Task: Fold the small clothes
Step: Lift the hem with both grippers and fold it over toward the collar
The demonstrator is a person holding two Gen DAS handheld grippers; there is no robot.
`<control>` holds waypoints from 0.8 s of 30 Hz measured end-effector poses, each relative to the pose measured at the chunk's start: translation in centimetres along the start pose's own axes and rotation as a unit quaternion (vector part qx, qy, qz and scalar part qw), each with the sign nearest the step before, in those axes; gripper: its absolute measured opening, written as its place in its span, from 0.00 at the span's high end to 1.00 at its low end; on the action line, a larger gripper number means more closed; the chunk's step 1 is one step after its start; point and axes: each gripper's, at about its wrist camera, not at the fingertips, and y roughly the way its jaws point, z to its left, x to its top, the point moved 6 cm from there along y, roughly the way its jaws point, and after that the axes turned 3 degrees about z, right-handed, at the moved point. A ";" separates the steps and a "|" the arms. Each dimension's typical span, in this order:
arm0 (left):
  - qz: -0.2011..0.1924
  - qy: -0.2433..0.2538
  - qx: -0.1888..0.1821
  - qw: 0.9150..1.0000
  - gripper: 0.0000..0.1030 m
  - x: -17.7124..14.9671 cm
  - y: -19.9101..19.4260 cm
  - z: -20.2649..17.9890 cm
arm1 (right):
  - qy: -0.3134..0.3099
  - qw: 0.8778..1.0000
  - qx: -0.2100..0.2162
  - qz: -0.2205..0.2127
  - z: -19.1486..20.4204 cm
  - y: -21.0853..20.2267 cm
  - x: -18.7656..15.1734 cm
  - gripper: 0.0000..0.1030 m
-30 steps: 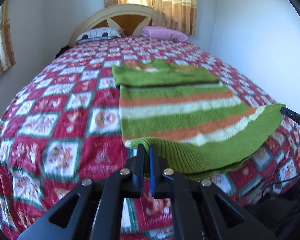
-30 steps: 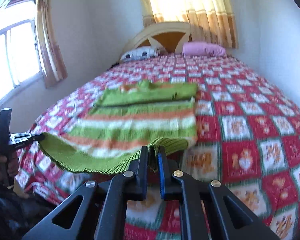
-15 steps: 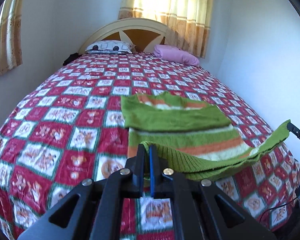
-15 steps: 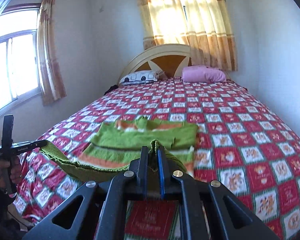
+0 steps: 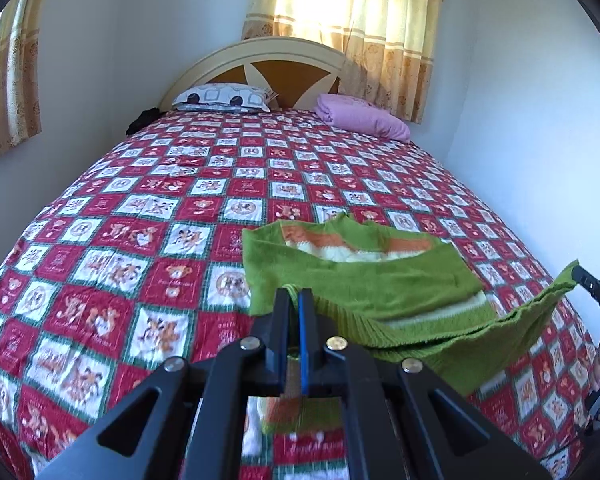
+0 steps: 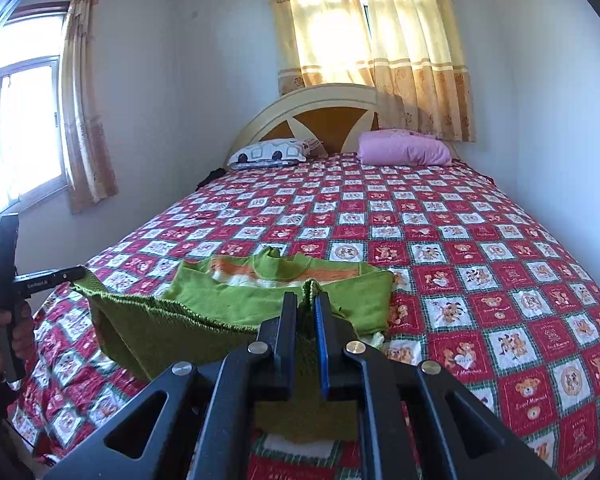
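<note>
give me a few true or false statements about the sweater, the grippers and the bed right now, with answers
1. Both grippers are shut on the hem of the green striped sweater. True: the left gripper and the right gripper each pinch a corner of it.
2. The hem lies flat on the bedspread. False: it is lifted and hangs between the two grippers.
3. The sweater's sleeves are spread out to the sides. False: they are folded across its front.
4. A pink pillow lies at the head of the bed. True.
5. The sweater sits in the middle of the bed. False: it is near the foot end, close to the grippers.
</note>
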 end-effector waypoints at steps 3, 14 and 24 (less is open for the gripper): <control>-0.003 -0.006 0.003 1.000 0.96 1.5 1.1 0.2 | -0.002 1.000 -0.005 0.005 -0.4 1.4 1.2 0.93; 0.017 0.002 0.017 1.000 0.96 5.9 7.2 0.3 | -0.013 0.999 -0.024 0.028 -1.8 8.5 5.5 0.93; 0.090 -0.005 0.046 0.995 0.95 5.4 18.1 1.9 | -0.021 0.994 -0.055 0.087 -3.8 19.2 5.5 0.93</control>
